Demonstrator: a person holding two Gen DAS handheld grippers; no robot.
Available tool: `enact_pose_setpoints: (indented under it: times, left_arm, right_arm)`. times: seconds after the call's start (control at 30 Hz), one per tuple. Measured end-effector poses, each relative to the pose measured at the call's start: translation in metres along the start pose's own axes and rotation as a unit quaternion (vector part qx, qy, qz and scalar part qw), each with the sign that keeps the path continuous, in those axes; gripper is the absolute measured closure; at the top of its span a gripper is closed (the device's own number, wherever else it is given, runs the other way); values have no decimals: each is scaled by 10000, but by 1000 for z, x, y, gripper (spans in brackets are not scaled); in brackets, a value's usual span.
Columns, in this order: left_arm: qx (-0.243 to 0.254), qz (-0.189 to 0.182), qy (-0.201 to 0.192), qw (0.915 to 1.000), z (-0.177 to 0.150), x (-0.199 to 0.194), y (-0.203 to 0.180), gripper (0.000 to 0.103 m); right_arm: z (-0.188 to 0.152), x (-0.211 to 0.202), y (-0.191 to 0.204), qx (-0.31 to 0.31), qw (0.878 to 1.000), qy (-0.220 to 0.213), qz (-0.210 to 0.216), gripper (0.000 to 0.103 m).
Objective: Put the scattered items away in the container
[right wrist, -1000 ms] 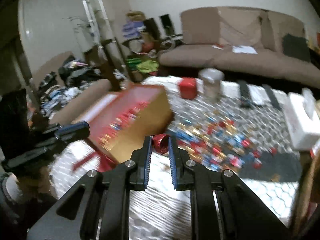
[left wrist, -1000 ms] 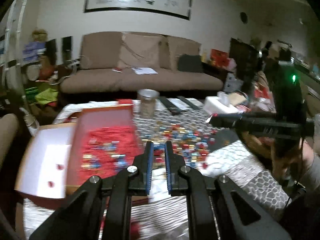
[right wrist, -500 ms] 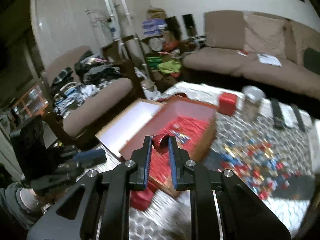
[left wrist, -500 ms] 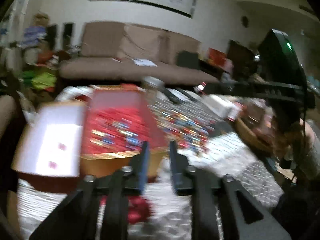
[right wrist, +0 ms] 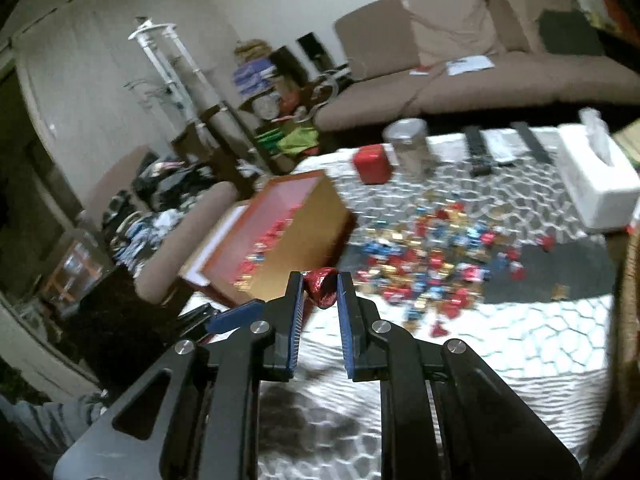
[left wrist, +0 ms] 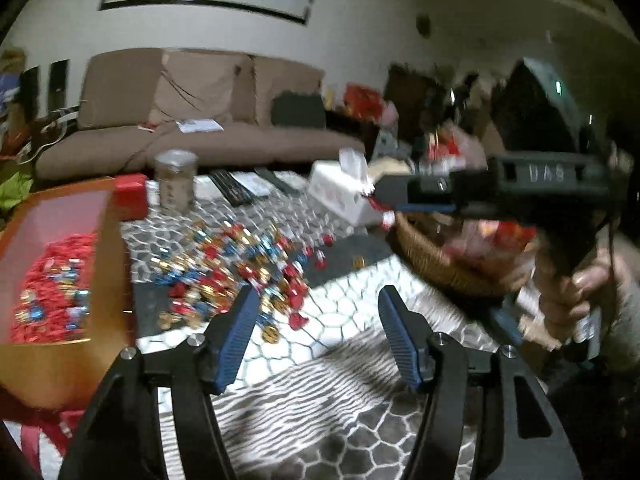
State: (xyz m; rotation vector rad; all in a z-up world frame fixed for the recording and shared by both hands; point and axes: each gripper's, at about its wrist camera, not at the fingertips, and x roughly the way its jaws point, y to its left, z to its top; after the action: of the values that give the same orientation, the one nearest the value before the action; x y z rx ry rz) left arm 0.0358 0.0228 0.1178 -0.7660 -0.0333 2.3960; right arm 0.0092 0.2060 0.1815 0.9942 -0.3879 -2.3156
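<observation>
in the left wrist view, at nine o'clock, the red box (left wrist: 60, 240) is sitting on the table (left wrist: 320, 360) with red shredded filling and a few foil-wrapped sweets already lying in it. the left claw (left wrist: 314, 312) is hanging at six o'clock with its blue pads spread wide and nothing between them, pointing toward the heap of scattered candies (left wrist: 240, 264) at the centre of the patterned cloth. a glass jar (left wrist: 175, 182) is standing at eleven o'clock behind the heap, just beside a small red tin (left wrist: 130, 200). at three o'clock the right claw (left wrist: 376, 200) is crossing the frame, with a wicker basket (left wrist: 440, 260) below it. in the right wrist view the box (right wrist: 280, 232) is lying at ten o'clock, the right claw (right wrist: 318, 292) at the centre is pinching a red foil candy (right wrist: 321, 286) between its tips, and the candies (right wrist: 432, 260) are spreading out toward two o'clock, near a white tissue box (right wrist: 596, 188) at three o'clock. the held sweet is riding only at the very tips and looks crumpled, so it could slip or twist out if the pads are loosened short of the box opening, and it would land on the table near the box's gold side. both views are blurring, so fast swings may make either claw clip the box wall or push neighbouring sweets around the heap.
</observation>
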Motion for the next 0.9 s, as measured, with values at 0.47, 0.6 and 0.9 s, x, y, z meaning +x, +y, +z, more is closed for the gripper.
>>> enact_pose_setpoints:
  times: [0.47, 0.6, 0.9]
  left_arm:
    - [615, 60, 1321, 9893, -27, 133, 11, 63]
    - [784, 275, 1493, 9853, -30, 156, 6, 63]
    - [565, 597, 1696, 9821, -27, 165, 11, 79]
  right_arm:
    - [-26, 26, -97, 557, 9978, 14, -367, 87]
    - [-26, 35, -97, 483, 9983, 123, -310, 87]
    - [-31, 36, -96, 476, 9983, 170, -306, 87]
